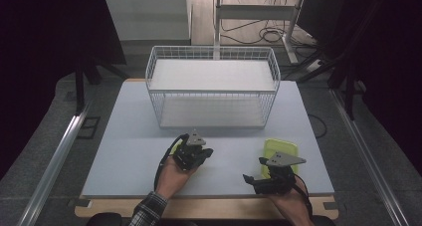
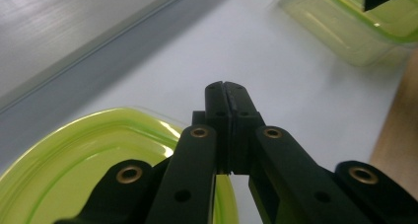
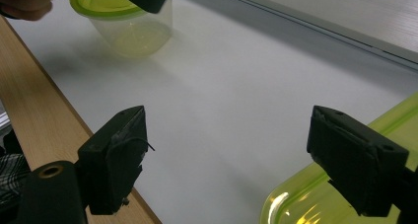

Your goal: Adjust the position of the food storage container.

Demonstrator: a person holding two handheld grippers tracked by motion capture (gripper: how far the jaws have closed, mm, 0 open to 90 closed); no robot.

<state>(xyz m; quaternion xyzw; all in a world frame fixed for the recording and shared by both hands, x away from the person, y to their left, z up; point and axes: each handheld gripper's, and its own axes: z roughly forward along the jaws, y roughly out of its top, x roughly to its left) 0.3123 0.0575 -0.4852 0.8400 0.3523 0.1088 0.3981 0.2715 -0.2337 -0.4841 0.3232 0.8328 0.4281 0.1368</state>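
The left tool [image 2: 224, 88] is keeping its jaws pressed fully together with nothing between them, hovering just above a round green-lidded container [image 2: 84, 165] near the middle of the table [image 1: 124, 136]. The right tool [image 3: 226, 155] is standing wide open at the near right, beside a rectangular green container [image 1: 280, 147].

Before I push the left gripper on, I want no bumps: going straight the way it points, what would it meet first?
Probably bare table. The left gripper, jaws shut, points across it; the green rectangular container sits right of that line, though depth is unclear.
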